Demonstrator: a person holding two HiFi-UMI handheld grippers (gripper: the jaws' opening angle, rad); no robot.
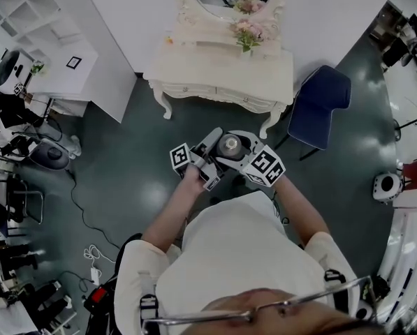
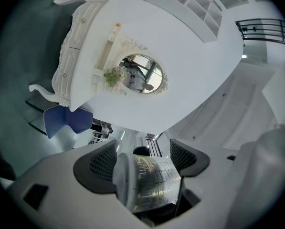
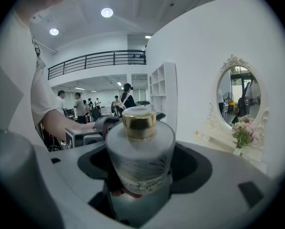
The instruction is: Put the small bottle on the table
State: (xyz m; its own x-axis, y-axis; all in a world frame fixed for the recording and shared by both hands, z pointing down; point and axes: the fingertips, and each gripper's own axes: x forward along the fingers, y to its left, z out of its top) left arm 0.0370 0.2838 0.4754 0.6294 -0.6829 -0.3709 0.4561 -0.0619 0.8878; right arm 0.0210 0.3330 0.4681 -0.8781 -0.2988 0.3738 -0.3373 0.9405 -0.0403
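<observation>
Small bottle (image 1: 230, 145) mid-air in front of person, between both tools, well short of tabletop (image 1: 208, 65) at 12 o'clock. Looks like frosted glass with gold cap (image 3: 139, 124): judge it stiff, smooth, slippery, breakable, weighty for size. Best hold is round body below shoulder, not cap. Left tool (image 2: 144, 156), in from 8 o'clock, clamped across body, jaws part-open. Right tool (image 3: 142, 163), from 4 o'clock, also closed on body, bottle deep in throat, cap up.
</observation>
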